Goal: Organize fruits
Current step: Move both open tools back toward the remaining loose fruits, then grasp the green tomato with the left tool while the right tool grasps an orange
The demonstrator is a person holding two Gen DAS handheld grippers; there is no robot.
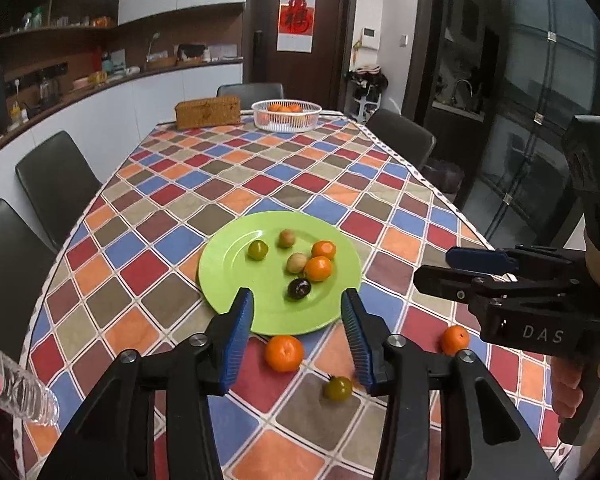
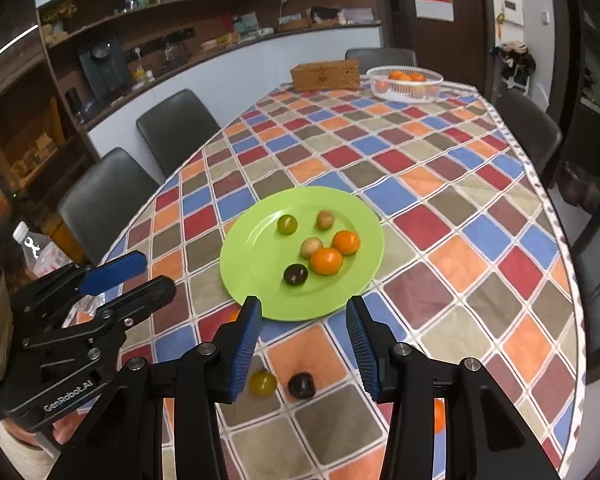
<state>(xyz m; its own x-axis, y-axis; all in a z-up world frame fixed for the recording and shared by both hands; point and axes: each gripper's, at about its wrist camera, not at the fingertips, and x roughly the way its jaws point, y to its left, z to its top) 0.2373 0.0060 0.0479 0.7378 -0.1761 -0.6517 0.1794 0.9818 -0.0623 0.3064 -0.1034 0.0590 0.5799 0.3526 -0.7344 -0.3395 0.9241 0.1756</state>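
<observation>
Both hand-held grippers, left [image 1: 298, 334] and right [image 2: 303, 338], part-open, empty; next: grab loose fruit below, for plate [image 1: 228, 264] ahead.

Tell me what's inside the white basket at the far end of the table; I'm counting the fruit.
The white basket holds several orange fruits. Their tops show above the rim; the slatted wall hides the rest, so an exact count isn't possible.

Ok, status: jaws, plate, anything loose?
Left gripper and right gripper open, empty. Six fruits on green plate. Loose on tablecloth: orange, green tomato, dark fruit.
</observation>
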